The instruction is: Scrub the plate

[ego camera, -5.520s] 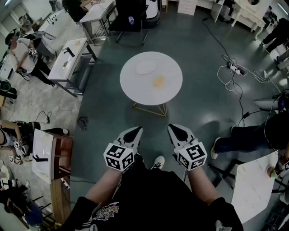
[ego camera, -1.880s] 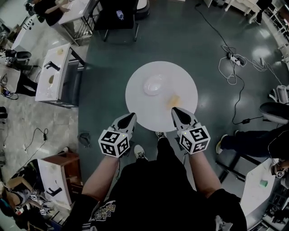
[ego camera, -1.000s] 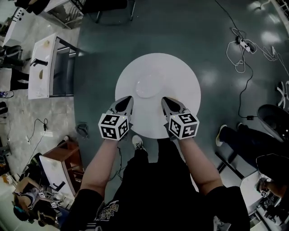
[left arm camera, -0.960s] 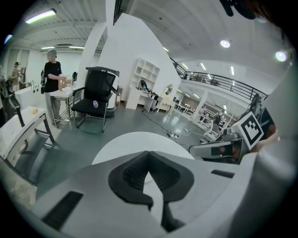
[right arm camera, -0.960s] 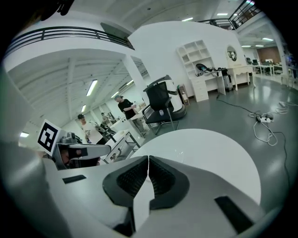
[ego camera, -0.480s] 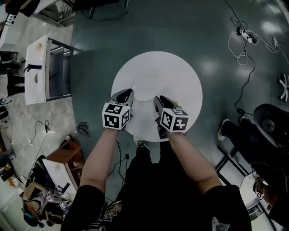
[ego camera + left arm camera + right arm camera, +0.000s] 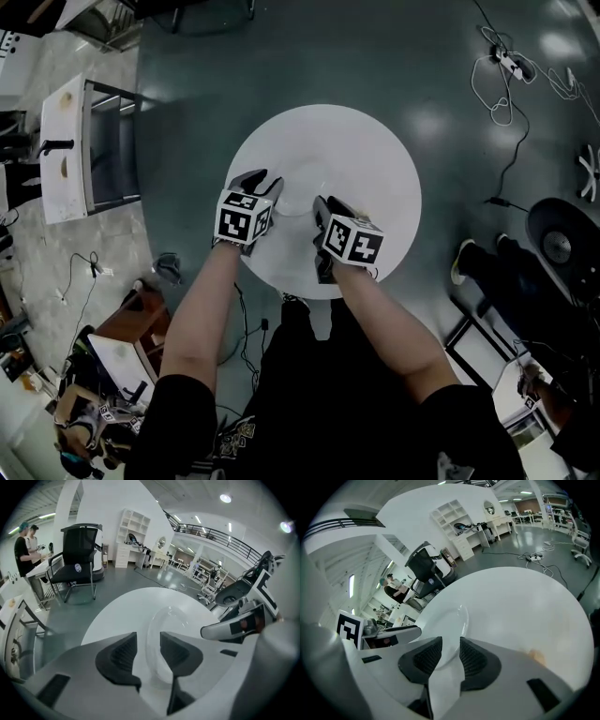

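A clear glass plate (image 7: 302,195) lies near the middle of the round white table (image 7: 366,150). My left gripper (image 7: 265,181) hangs at the plate's left edge and my right gripper (image 7: 323,204) at its near right edge. Both jaws have just been opening. In the left gripper view the left gripper (image 7: 148,648) stands open, and the plate (image 7: 171,630) rim shows through the gap, unpressed. In the right gripper view the right gripper (image 7: 450,656) is open too, with the plate (image 7: 445,620) just beyond its tips. A small orange sponge (image 7: 536,656) peeks out past the right jaw.
Dark green floor surrounds the table. Cables and a power strip (image 7: 511,61) lie at the far right. A white-topped bench (image 7: 66,150) stands to the left. A black office chair (image 7: 79,559) and people (image 7: 26,545) are beyond the table.
The table has come closer in the head view. Both grippers have moved forward and down over the table to the plate's edges, and their jaws have parted.
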